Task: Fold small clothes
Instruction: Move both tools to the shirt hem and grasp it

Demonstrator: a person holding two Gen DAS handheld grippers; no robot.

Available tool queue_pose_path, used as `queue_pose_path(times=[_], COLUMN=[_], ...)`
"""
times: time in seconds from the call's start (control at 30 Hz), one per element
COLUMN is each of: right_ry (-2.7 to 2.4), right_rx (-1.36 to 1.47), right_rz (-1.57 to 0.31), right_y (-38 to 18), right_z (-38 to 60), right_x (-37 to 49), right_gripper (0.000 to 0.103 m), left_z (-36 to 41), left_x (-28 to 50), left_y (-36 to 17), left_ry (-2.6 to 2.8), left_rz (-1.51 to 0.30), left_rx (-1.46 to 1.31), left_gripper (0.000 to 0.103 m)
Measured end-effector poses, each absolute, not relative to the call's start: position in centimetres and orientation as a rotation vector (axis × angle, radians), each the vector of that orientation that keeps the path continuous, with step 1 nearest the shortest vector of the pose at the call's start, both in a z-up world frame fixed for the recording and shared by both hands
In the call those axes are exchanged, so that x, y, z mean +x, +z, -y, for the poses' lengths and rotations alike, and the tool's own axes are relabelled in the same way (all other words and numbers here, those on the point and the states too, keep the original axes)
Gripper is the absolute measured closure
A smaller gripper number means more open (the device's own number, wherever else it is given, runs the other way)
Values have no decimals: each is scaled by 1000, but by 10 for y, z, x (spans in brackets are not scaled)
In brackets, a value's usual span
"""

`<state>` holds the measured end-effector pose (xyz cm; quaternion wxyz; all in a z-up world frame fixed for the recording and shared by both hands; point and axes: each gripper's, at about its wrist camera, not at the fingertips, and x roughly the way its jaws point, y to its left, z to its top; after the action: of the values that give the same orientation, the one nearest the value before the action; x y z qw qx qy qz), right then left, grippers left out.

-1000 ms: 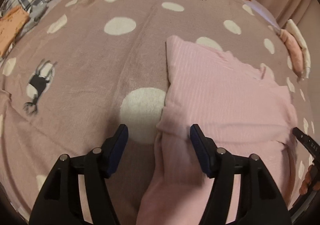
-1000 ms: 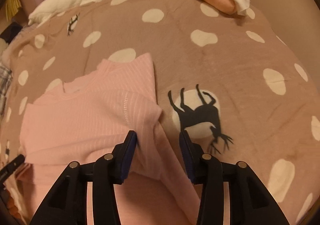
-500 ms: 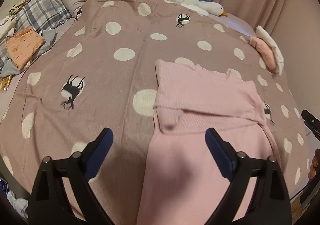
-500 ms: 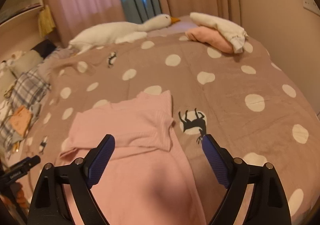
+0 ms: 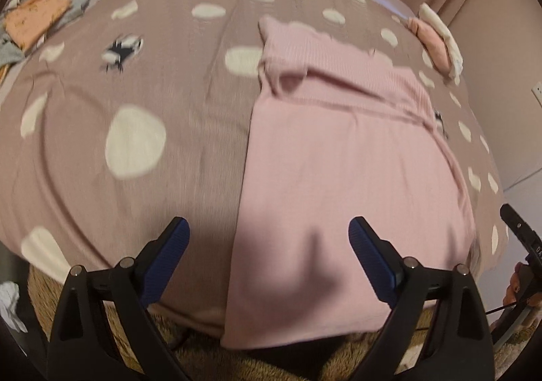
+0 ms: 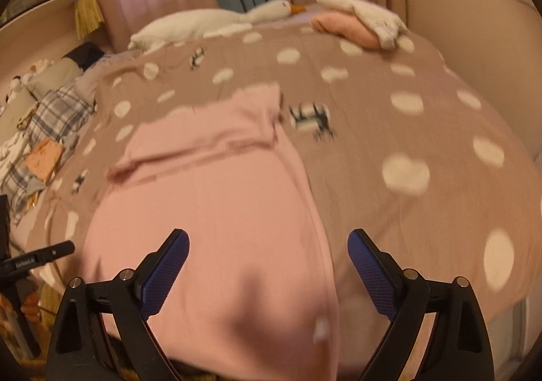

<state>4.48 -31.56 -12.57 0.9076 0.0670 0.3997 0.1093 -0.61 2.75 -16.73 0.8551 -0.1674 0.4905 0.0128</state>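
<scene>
A pink ribbed garment (image 6: 216, 198) lies flat on a brown blanket with white spots (image 6: 389, 117), its sleeves folded across the body. The right gripper (image 6: 267, 259) hovers above its lower edge, blue-padded fingers (image 6: 162, 272) spread wide, holding nothing. A plush goose (image 6: 210, 23) lies beyond.

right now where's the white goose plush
The white goose plush lies at the far edge of the bed by the curtains, left of the folded pink and white clothes pile in the right wrist view, well beyond the pink top.
</scene>
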Motion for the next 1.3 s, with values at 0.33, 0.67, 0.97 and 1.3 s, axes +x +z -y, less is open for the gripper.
queue_pose_path(times=[0.33,0.67,0.97,1.3], right_ry=[186,157,173,343], right_rx=[229,271,265,261], right_rz=[-935,-1035,-1127,-1092], right_y=[-163,-197,-214,-176], right_z=[338,349,345,340], right_x=[0,-13,-9,-11], right_gripper=[9,37,55,95], left_z=[-32,-34,-31,-32], left_x=[-40,-59,-59,-58], left_y=[-198,-212,-225,-194], left_ry=[-118,-214,-247,-331], left_rz=[-1097,-1131,-1195,-1154], left_rx=[-456,-473,-459,-549], left_gripper=[30,37,75,99])
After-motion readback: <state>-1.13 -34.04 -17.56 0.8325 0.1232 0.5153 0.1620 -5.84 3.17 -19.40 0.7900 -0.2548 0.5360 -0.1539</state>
